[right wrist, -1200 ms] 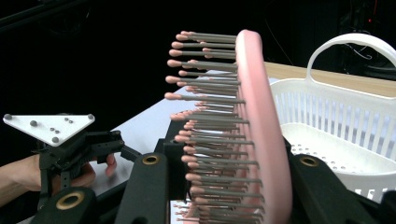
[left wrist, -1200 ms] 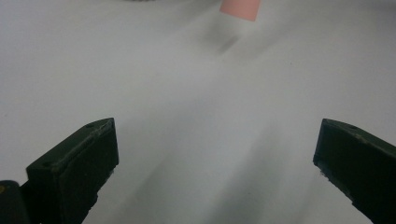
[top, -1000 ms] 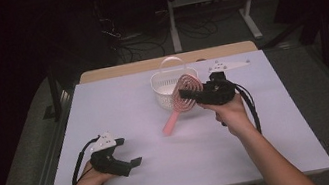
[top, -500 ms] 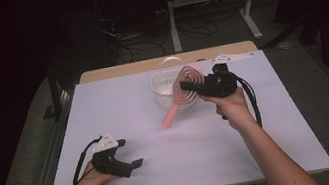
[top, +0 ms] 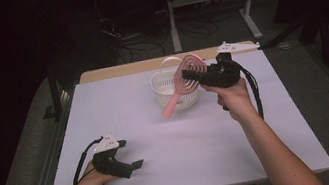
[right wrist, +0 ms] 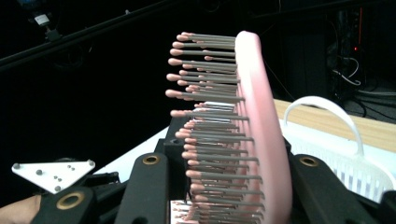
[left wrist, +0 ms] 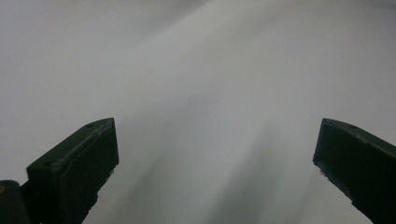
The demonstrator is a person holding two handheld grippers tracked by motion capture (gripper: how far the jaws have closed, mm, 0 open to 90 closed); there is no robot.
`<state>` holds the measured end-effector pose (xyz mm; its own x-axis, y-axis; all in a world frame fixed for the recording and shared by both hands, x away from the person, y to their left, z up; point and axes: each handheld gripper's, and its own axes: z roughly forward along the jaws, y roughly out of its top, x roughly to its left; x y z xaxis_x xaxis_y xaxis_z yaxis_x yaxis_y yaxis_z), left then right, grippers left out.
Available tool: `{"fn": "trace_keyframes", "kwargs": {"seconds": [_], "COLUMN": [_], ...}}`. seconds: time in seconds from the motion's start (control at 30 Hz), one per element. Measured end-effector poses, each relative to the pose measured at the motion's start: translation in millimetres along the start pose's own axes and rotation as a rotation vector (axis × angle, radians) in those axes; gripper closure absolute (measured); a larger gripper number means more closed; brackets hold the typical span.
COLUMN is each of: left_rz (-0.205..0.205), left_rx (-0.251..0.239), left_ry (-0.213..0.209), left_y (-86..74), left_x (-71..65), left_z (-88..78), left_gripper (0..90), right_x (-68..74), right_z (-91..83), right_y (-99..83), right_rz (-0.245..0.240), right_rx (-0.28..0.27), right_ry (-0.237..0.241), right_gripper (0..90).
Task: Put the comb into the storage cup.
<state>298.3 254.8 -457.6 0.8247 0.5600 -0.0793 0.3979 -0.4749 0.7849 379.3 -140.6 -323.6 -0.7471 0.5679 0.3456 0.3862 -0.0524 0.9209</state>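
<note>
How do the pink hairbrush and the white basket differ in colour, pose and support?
The hairbrush is pink; the basket is white. The hairbrush hangs tilted, clamped in the right tool; the basket stands upright on the table. The hairbrush bears bristles; the basket has slotted walls and a handle.

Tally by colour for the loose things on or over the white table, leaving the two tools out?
Pink: 1, the hairbrush, held up off the table.
White: 1, the basket with its loop handle, standing on the table.
Total: 2
</note>
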Motion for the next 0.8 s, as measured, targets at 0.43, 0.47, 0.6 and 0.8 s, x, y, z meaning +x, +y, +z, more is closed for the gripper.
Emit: {"fn": "trace_keyframes", "kwargs": {"seconds": [0.43, 0.47, 0.6, 0.8], "left_rz": [0.010, 0.009, 0.009, 0.014], "left_rx": [0.005, 0.003, 0.005, 0.010], "left_ry": [-0.002, -0.001, -0.001, -0.002], "left_y": [-0.2, -0.2, -0.3, -0.6], "left_x": [-1.3, -1.5, -1.5, -2.0], "left_z": [1.1, 1.2, 1.3, 1.8], "left_gripper": [0.0, 0.0, 0.0, 0.0], "right_x": [-1.5, -1.7, -3.7, -8.8], "right_z": [0.0, -0.1, -0.4, -1.0], "right_y": [16.6, 17.8, 22.9, 29.4], "right_rz": [-0.007, -0.005, -0.004, -0.004], "right_rx": [-0.036, -0.038, -0.049, -0.068], "right_ry": [-0.009, -0.011, -0.020, -0.038], "right_gripper": [62.8, 62.8, 62.8, 62.8]}}
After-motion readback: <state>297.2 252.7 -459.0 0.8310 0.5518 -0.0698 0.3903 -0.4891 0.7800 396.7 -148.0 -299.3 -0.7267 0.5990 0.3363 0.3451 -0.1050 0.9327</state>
